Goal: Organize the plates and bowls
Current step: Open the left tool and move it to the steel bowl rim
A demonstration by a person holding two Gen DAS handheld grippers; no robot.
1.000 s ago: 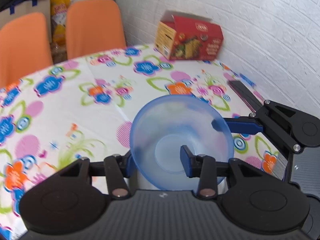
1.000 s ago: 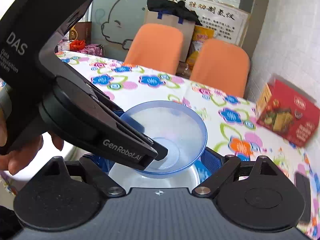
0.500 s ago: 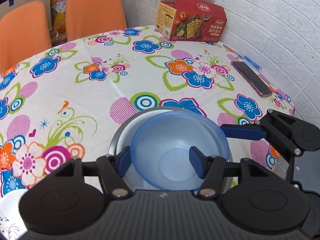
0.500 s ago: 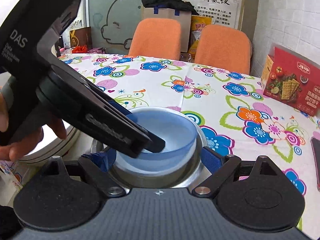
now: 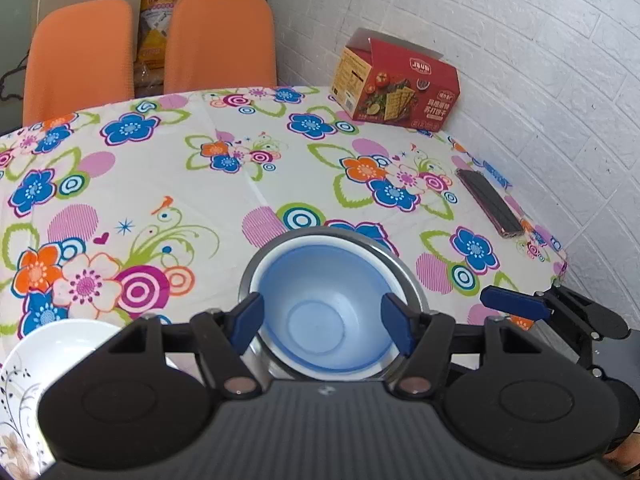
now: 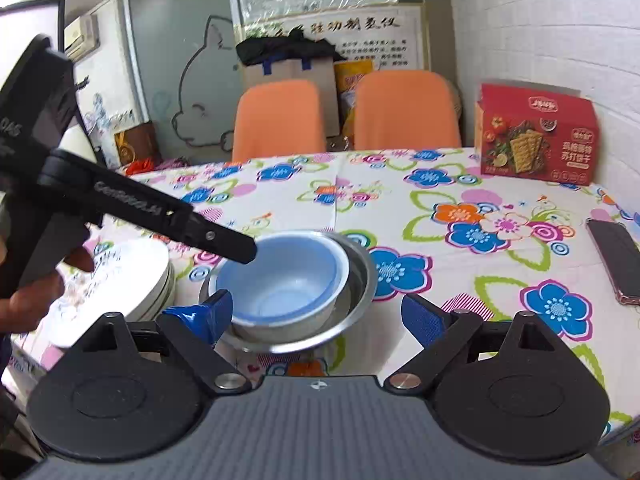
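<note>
Blue bowl (image 5: 320, 312) now nested in the steel bowl (image 5: 404, 268); your left gripper (image 5: 322, 322) has spread, releasing it; right gripper (image 6: 316, 318) stays spread.

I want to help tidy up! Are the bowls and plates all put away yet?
Nearly. The blue bowl already sits nested in the white bowl inside the metal bowl, beside the stacked plates. Both the left gripper and right gripper are open, holding nothing. No other loose dishes show.

White brick wall (image 5: 500, 40) at right, two orange chairs (image 6: 406, 110) at upper centre behind a table in floral cloth (image 6: 440, 216), frosted glass panel (image 6: 176, 60) at upper left, daylight.
</note>
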